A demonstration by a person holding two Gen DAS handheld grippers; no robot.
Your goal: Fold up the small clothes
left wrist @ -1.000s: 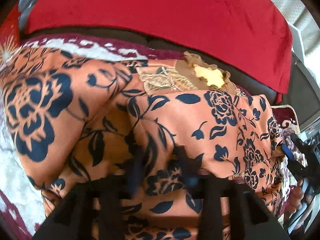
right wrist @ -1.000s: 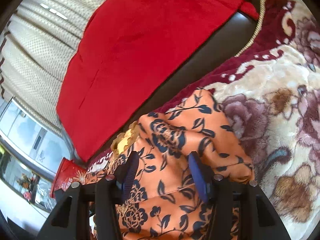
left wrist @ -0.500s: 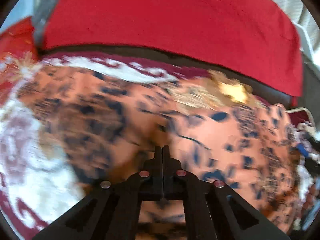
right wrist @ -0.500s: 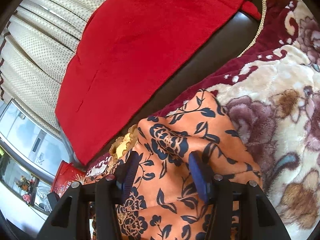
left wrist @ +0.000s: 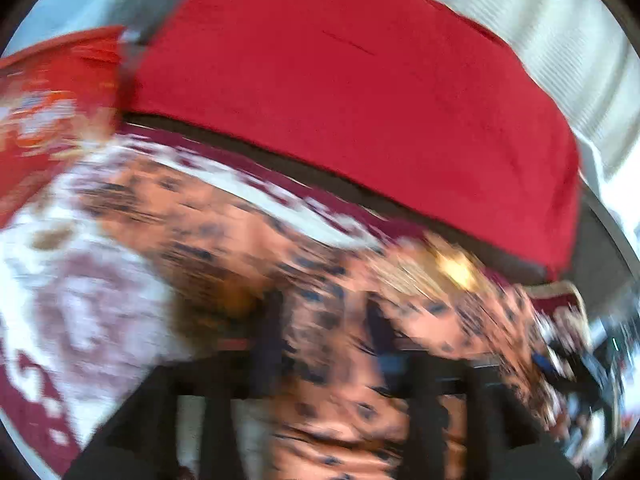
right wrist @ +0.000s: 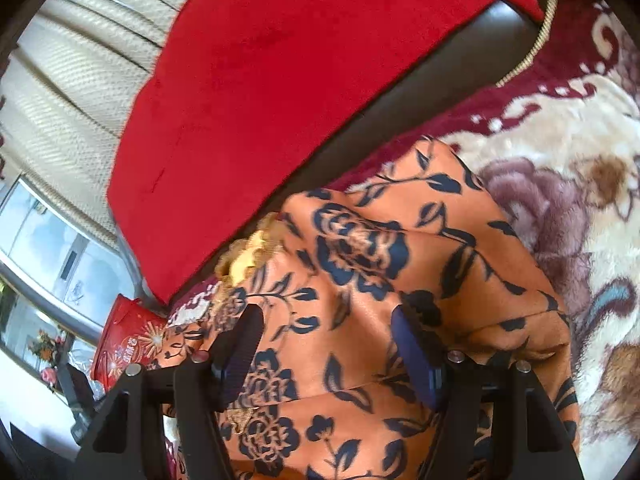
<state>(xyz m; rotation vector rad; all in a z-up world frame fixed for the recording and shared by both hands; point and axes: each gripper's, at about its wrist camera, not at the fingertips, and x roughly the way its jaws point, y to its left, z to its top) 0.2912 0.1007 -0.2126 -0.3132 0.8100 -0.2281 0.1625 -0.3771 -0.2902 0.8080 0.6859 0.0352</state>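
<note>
On the blanket: an orange garment (right wrist: pixel 384 280) printed with navy flowers lies folded over a plush floral blanket (right wrist: pixel 580 168) in cream and maroon.
Garment, right wrist view: its folds fill the middle and lower frame, with a gold embroidered trim (right wrist: pixel 248 256) showing at its 10 o'clock edge.
Right tongs (right wrist: pixel 332 348): spread wide, blue-padded fingers (right wrist: pixel 412 356) on either side of a flat stretch of the orange cloth, pinching nothing.
Left wrist view: heavily blurred; the same garment (left wrist: pixel 328 320) runs from the 9 o'clock side down toward 5 o'clock, the gold trim (left wrist: pixel 456 268) a bright smear near 3 o'clock.
Left tongs (left wrist: pixel 324 344): dark fingers stand apart with orange fabric showing between them; the blur hides whether they touch it.
Blanket, left wrist view: cream and maroon pile (left wrist: pixel 80 300) at 8 o'clock beside the garment.
Backdrop: a red cloth (right wrist: pixel 288 92) is draped over a dark sofa back (right wrist: pixel 436 80) at 12 o'clock, beyond the blanket's edge.
Further back: pale ribbed curtains (right wrist: pixel 80 80) at 10 o'clock, a window (right wrist: pixel 48 248) below them at 9 o'clock.
Corner detail: a red printed box (right wrist: pixel 128 344) sits at 8 o'clock in the right wrist view, just past the garment's far end.
</note>
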